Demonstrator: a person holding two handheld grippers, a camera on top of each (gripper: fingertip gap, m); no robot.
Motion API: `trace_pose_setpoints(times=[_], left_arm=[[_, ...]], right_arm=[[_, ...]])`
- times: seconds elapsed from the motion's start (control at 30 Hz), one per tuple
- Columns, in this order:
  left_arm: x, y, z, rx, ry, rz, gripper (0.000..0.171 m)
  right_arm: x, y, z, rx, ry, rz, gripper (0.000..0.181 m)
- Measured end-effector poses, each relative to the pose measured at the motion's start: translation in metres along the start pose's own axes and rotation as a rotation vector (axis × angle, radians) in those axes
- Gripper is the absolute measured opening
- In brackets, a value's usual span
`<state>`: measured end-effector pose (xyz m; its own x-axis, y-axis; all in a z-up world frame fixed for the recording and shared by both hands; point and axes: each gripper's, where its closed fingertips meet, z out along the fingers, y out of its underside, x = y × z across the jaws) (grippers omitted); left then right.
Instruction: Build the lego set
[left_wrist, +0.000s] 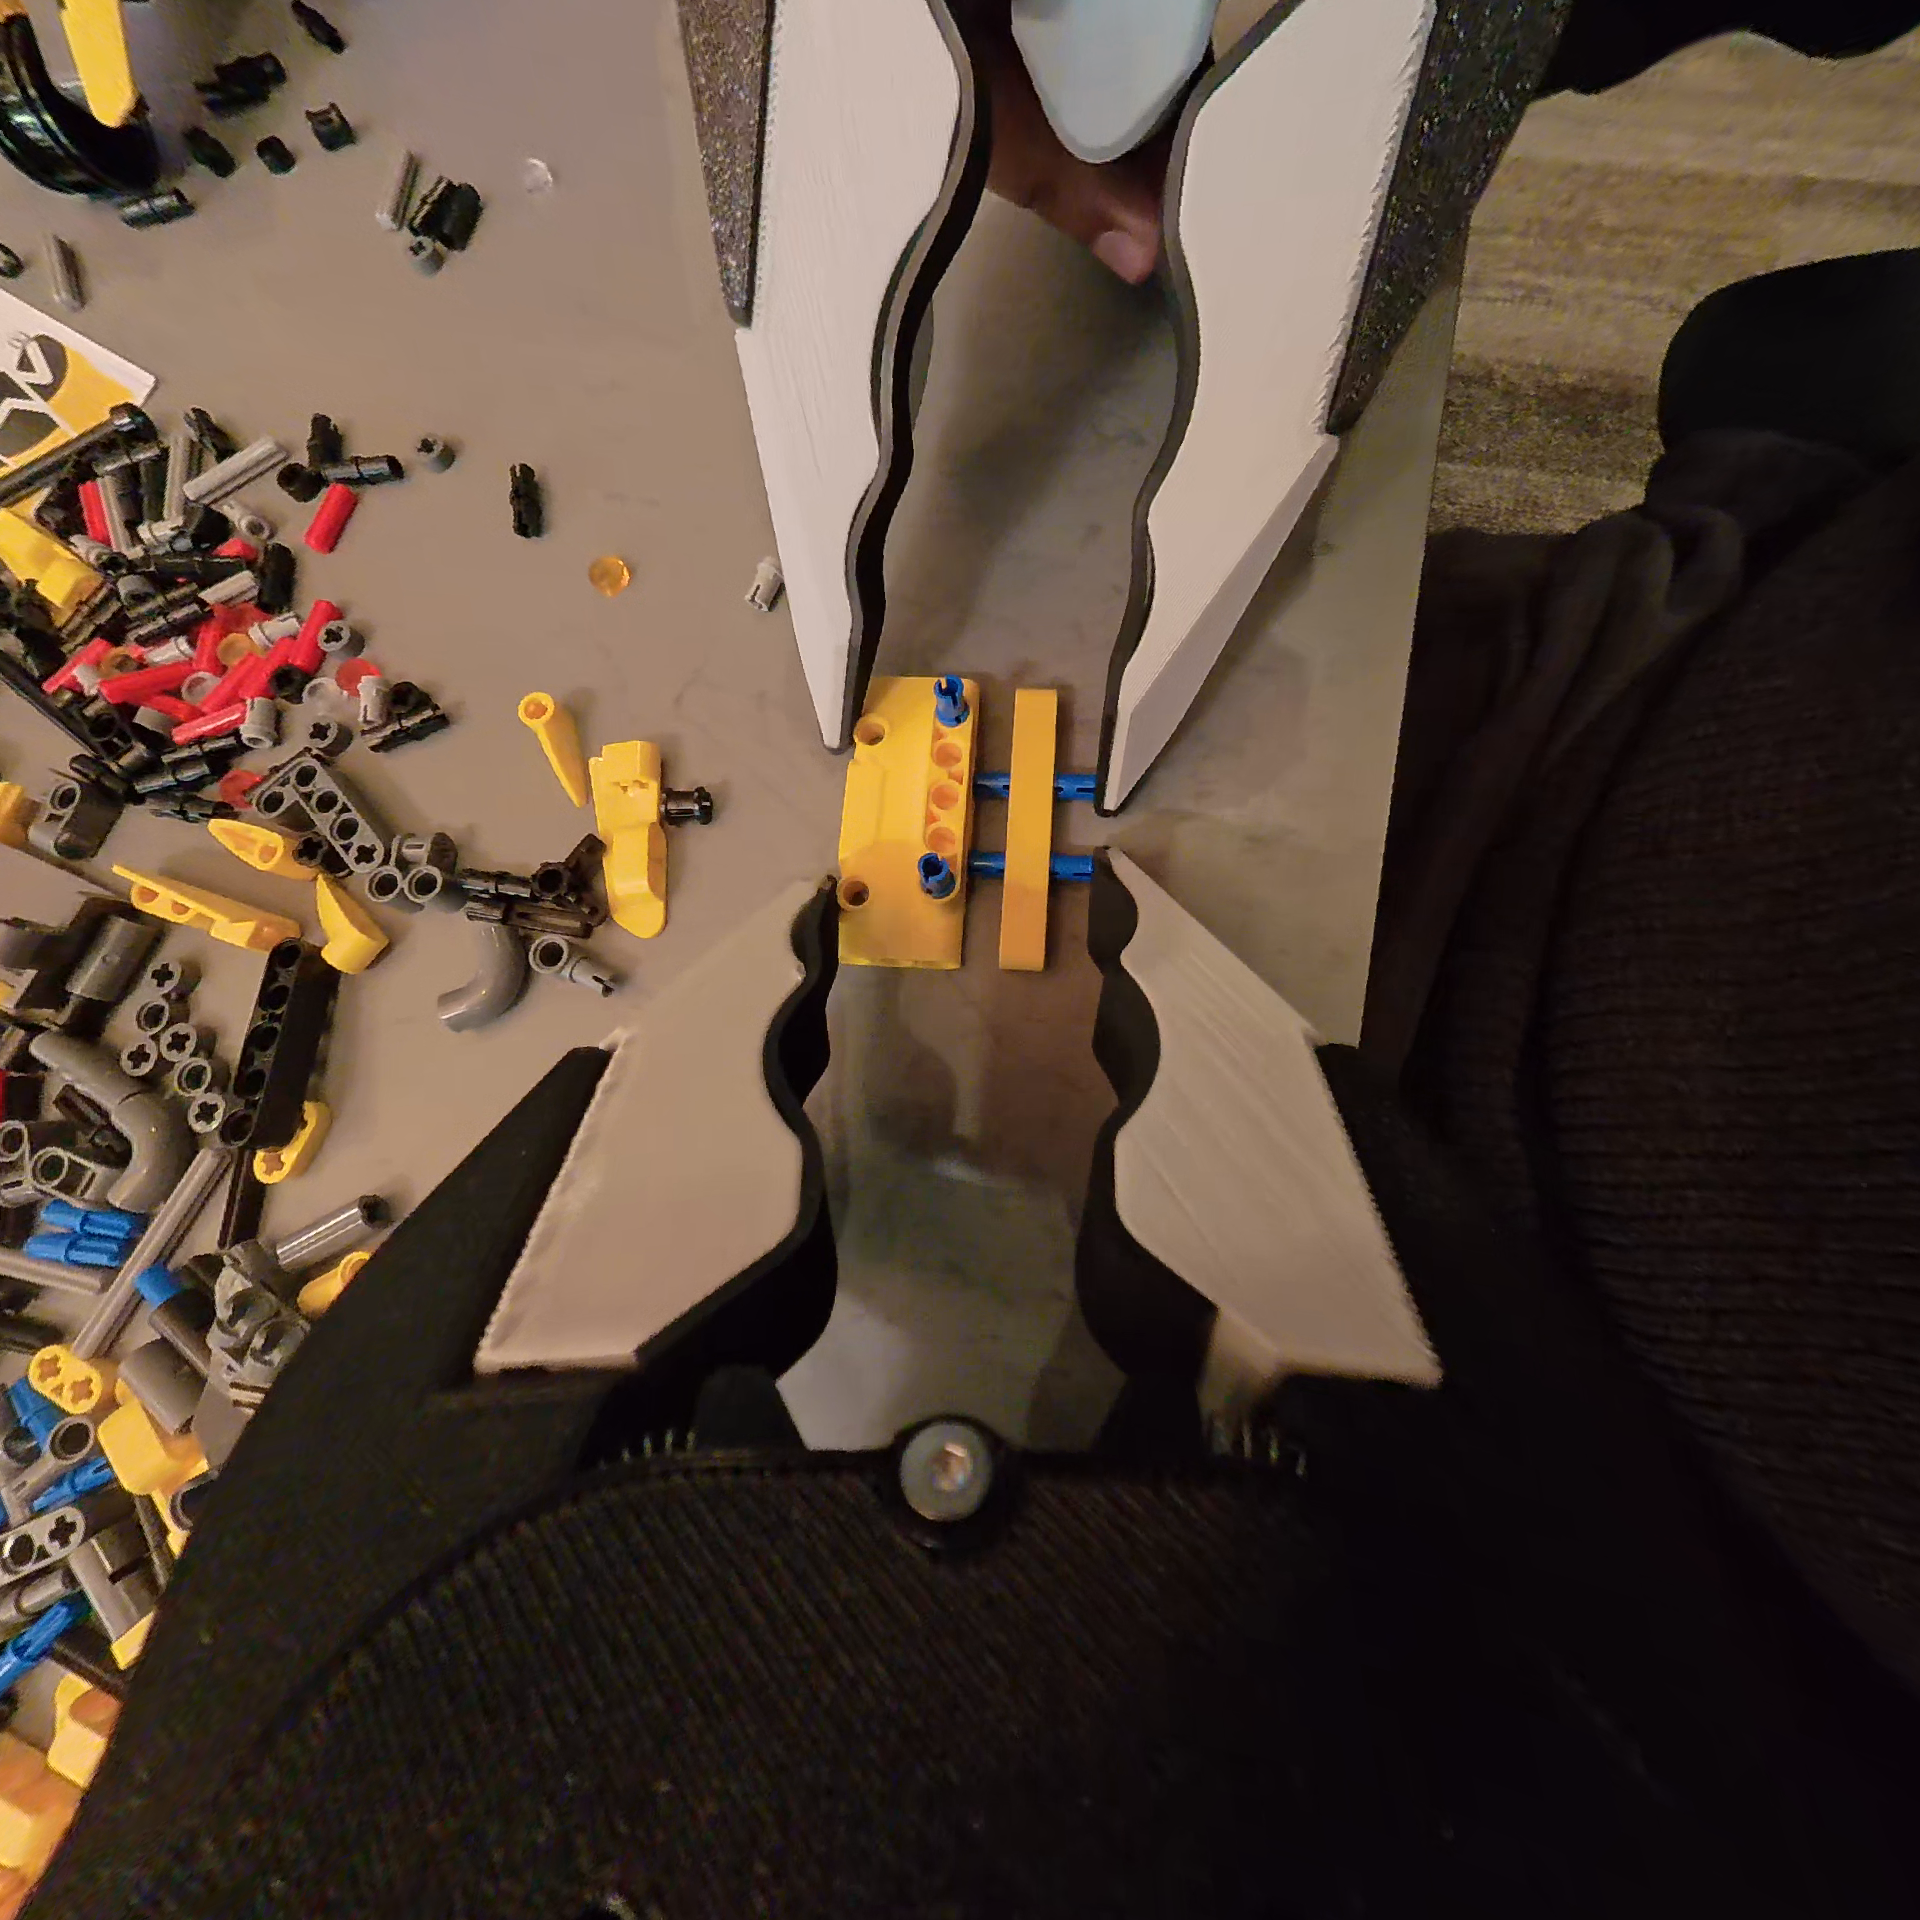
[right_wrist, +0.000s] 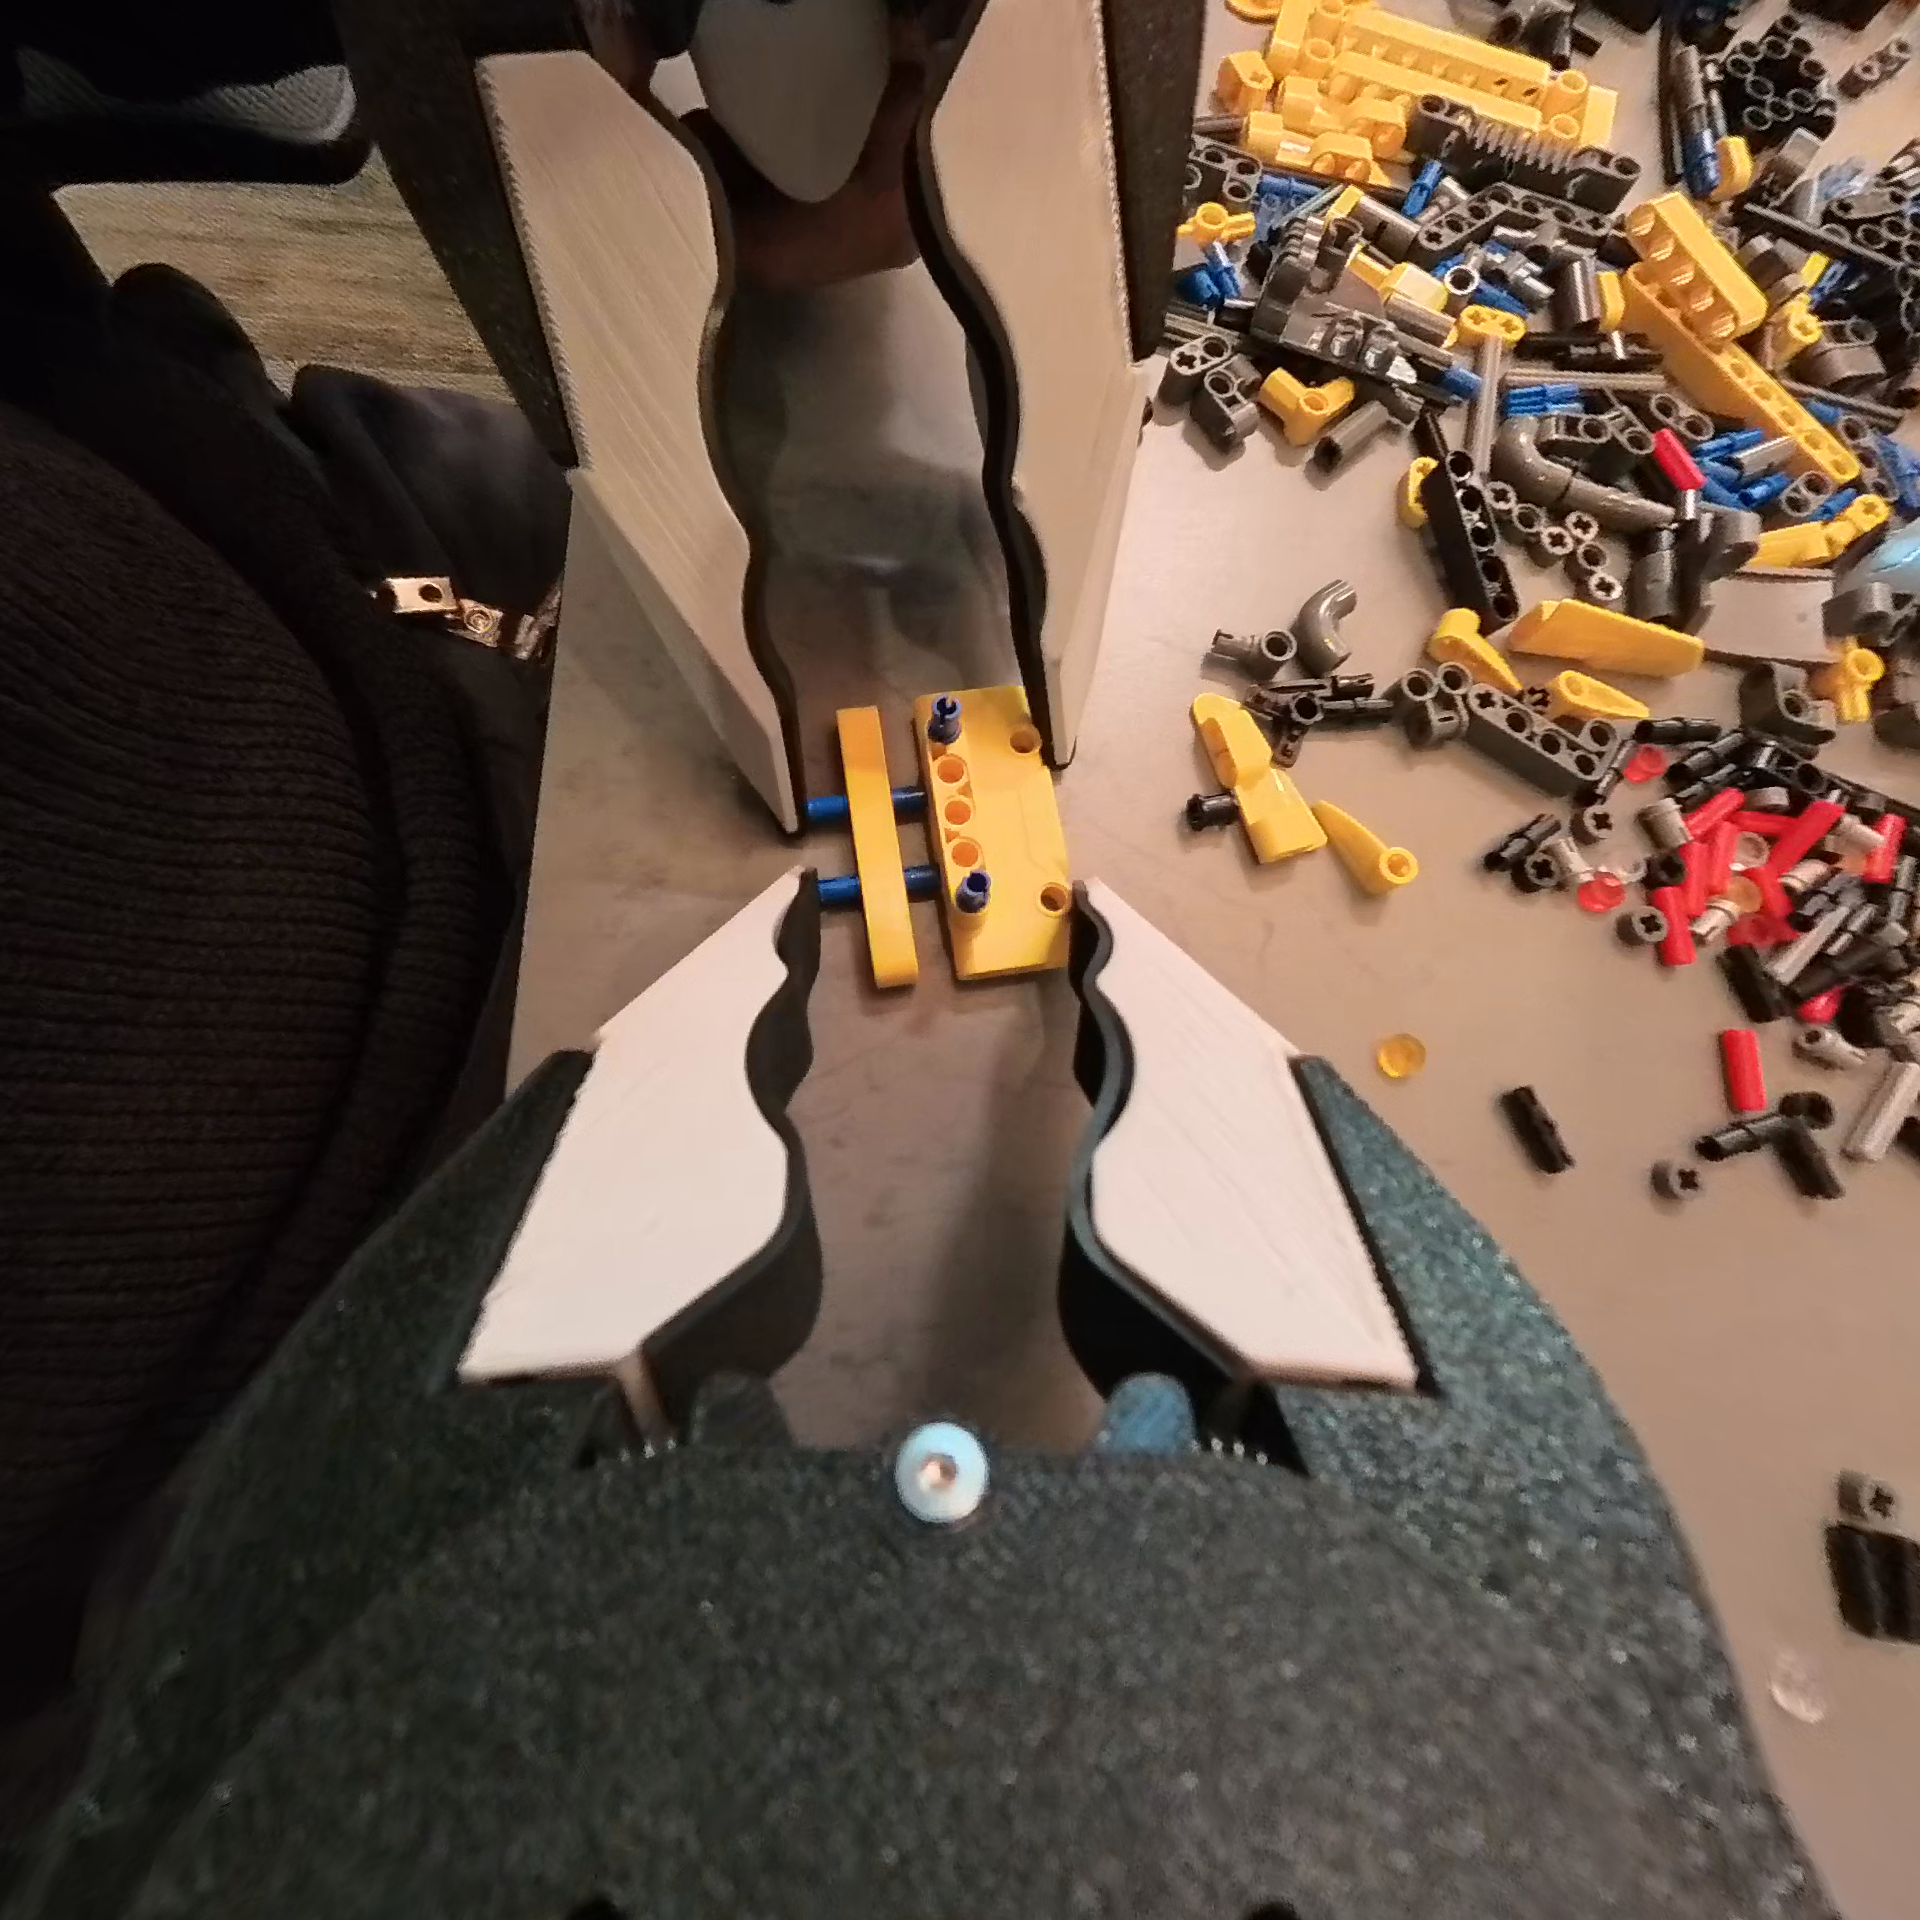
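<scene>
A yellow lego assembly lies on the grey table (left_wrist: 623, 312). It is a yellow panel block (left_wrist: 899, 831) with two upright blue pins, and a thin yellow beam (left_wrist: 1029, 831) threaded on two horizontal blue pins (left_wrist: 992, 860), a small gap from the block. My left gripper (left_wrist: 968, 878) straddles the near end: one fingertip touches the block, the other a blue pin end. My right gripper (right_wrist: 942, 888) clamps the opposite end of the assembly (right_wrist: 997, 831) the same way. Each gripper also shows facing in the other's view, the right gripper (left_wrist: 974, 774) and the left gripper (right_wrist: 925, 798).
A big pile of loose yellow, black, grey, red and blue parts (left_wrist: 156, 779) covers the table beside the assembly and also shows in the right wrist view (right_wrist: 1558, 416). An instruction booklet (left_wrist: 62, 384) lies at the far left. The table edge (left_wrist: 1392, 727) and a person's dark clothing (left_wrist: 1662, 935) are close on the other side. My left and right fingertips are right by each other.
</scene>
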<state>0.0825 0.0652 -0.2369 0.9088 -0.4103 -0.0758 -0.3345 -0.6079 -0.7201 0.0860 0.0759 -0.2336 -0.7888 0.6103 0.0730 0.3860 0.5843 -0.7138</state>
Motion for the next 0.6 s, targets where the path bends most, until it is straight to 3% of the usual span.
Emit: trace_pose_setpoints(times=[0.6], left_arm=[[-0.0006,-0.0005,0.0000,0.003,-0.002,0.012,0.045]], right_arm=[[-0.0002,-0.0007,0.0013,-0.008,-0.056,-0.044,0.047]])
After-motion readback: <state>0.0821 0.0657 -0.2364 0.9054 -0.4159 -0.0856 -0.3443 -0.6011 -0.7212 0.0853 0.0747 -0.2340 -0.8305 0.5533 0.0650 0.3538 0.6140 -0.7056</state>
